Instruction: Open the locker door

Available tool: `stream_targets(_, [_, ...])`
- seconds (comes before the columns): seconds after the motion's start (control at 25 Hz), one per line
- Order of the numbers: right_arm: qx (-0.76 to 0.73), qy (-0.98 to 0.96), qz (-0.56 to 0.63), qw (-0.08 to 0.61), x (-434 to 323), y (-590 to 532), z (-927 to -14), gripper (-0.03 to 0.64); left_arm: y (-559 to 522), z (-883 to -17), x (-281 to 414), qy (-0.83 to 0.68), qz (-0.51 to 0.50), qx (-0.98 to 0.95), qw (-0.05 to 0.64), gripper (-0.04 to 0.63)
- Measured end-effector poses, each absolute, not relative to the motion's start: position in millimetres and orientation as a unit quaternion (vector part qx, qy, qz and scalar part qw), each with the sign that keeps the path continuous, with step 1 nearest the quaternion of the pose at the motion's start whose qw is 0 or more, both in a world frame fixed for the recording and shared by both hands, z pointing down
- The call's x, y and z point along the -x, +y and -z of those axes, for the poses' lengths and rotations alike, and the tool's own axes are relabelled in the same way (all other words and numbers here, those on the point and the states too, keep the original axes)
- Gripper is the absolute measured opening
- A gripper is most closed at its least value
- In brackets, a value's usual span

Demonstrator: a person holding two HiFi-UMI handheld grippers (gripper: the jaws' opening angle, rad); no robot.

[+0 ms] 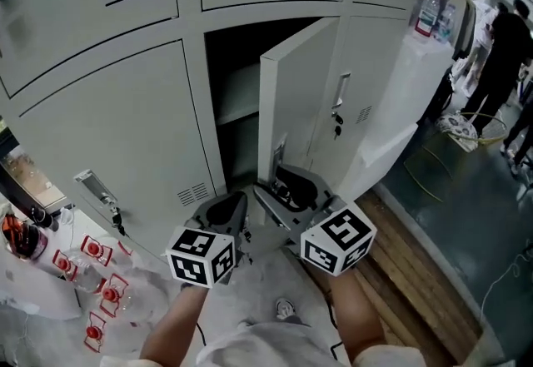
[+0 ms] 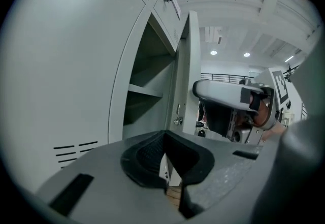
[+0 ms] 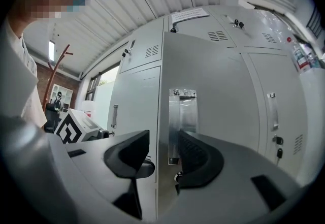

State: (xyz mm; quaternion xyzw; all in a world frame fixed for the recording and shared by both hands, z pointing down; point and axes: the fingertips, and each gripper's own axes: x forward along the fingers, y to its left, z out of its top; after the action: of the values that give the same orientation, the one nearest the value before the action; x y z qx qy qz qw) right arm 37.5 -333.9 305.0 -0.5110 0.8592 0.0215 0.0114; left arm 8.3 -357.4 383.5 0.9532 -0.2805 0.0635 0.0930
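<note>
The grey locker door [image 1: 291, 91] stands partly swung out from its dark compartment [image 1: 237, 82], which has a shelf [image 2: 144, 91] inside. My right gripper [image 1: 283, 184] is at the door's lower free edge. In the right gripper view its jaws [image 3: 163, 154] straddle that edge, one behind the door [image 3: 218, 96] and one on the front over the metal handle plate [image 3: 182, 116]; it is shut on the door. My left gripper [image 1: 226, 209] hovers just left of it, shut and holding nothing [image 2: 170, 167]. The left gripper view shows the door edge [image 2: 188, 75] and the right gripper [image 2: 238, 98] beyond.
Closed locker doors surround the open one; the right neighbour [image 1: 366, 82] has a handle and key. Several red-capped bottles [image 1: 96, 274] lie at the lower left. A wooden floor strip [image 1: 408, 265] runs at right. A person [image 1: 508, 41] stands far right.
</note>
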Motion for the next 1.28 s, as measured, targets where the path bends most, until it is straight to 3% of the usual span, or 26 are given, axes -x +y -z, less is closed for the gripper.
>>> stream_targets(1.28, [0.587, 0.808, -0.028, 0.03, -113, -274, -305, 0.135, -309, -387, -88, -0.157, -0.066, -0.98, 0.1, 0.006])
